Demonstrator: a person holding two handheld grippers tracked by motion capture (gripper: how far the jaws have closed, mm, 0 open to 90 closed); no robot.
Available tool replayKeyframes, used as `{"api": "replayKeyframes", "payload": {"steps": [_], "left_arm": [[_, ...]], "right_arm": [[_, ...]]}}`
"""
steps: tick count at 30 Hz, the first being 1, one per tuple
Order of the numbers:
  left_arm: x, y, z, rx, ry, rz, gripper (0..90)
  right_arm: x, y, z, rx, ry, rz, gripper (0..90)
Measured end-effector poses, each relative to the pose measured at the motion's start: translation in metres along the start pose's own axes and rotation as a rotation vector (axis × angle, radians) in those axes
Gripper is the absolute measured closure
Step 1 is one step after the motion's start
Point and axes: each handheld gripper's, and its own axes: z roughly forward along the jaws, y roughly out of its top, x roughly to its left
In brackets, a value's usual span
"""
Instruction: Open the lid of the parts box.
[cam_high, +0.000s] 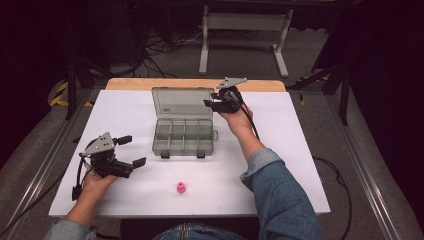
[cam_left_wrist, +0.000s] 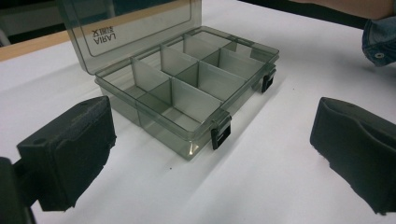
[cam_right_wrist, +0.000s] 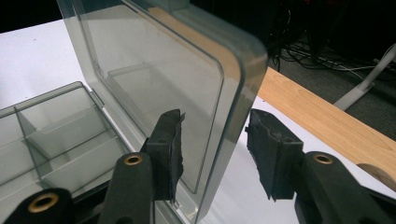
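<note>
Lid (cam_right_wrist: 154, 84) of smoky clear-plastic compartment box (cam_high: 184, 135) stands raised mid white worktop (cam_high: 300, 150), right claw (cam_right_wrist: 212, 149) spread astride its edge, left claw (cam_high: 131, 151) spread idle, compartments empty, small pink knob-like piece (cam_high: 181, 188) unloaded near front edge, apparently early.

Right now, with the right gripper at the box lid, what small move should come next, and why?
Probably close the right gripper on the lid: its jaws stand open astride the lid's edge, one each side, not yet pinching. The box lies open.
</note>
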Motion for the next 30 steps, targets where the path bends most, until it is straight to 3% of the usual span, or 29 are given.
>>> {"api": "replayKeyframes", "payload": {"steps": [10, 16, 30], "left_arm": [[0.0, -0.001, -0.002, -0.007, 0.004, 0.0, 0.9], [0.001, -0.002, -0.001, -0.004, 0.0, -0.009, 0.7], [0.001, -0.001, -0.001, -0.008, -0.003, -0.007, 0.7]], "right_arm": [[-0.007, -0.003, 0.009, 0.003, 0.004, 0.034, 54.4], [-0.007, -0.005, 0.016, 0.018, -0.011, 0.045, 48.5], [-0.01, -0.015, 0.032, 0.047, 0.015, 0.088, 40.3]]}}
